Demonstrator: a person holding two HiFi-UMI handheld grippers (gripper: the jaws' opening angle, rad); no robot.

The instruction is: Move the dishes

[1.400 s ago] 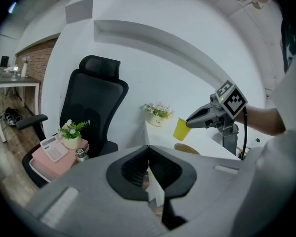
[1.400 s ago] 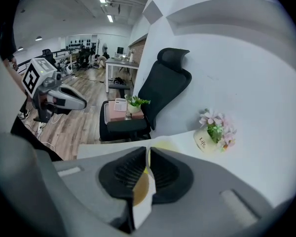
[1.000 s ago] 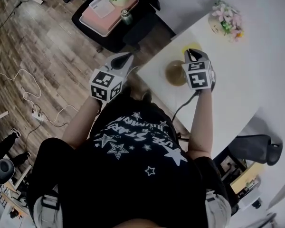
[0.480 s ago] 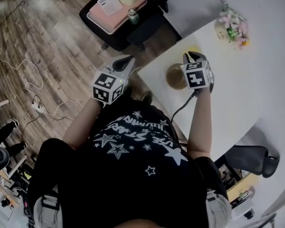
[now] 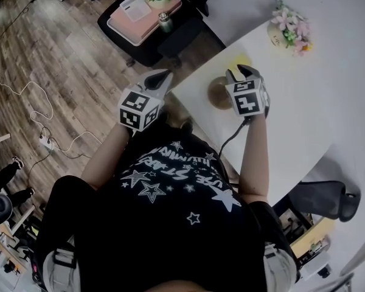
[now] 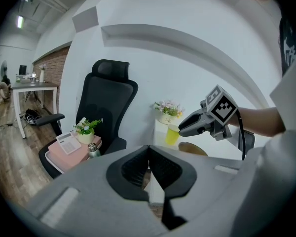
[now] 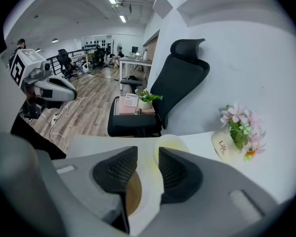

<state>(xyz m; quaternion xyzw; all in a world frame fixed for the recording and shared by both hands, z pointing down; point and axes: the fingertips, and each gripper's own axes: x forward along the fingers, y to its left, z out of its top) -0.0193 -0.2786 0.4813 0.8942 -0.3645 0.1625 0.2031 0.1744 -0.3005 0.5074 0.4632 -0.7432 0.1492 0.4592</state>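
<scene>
The brown dish (image 5: 218, 93) lies flat on the white bench (image 5: 304, 102), close to the bench's near corner, a little right of the head view's centre. The yellow cup (image 5: 238, 60) stands upright just beside the dish, on its far side.

The change is in the right hand-held gripper (image 5: 238, 73). Its jaws have just been opening, and they now stand apart above the place where dish and cup meet. In the right gripper view the gap between the pads shows only pale bench and the cup's near rim. The dish's brown edge sits low in that view, under the left-hand jaw. Neither pad presses on anything, so nothing is held.

That reads one of two ways, and the pictures do not settle it. Either the dish has been set down here and let go, or the jaws are being spread for a first grip on the cup or the dish rim. Either way both pieces rest on the bench by their own weight.

The left hand-held gripper (image 5: 165, 78) hangs off the bench edge over the wooden floor (image 5: 61, 66), left of centre in the head view. Its jaws are together and empty, so it takes no part yet.

Further up the bench, at the upper right, stands a flower pot (image 5: 289, 29), well clear of the dishes. A black office chair (image 5: 170, 38) carrying a pink tray (image 5: 145, 14) stands at the top of the frame, beyond the corner.
</scene>
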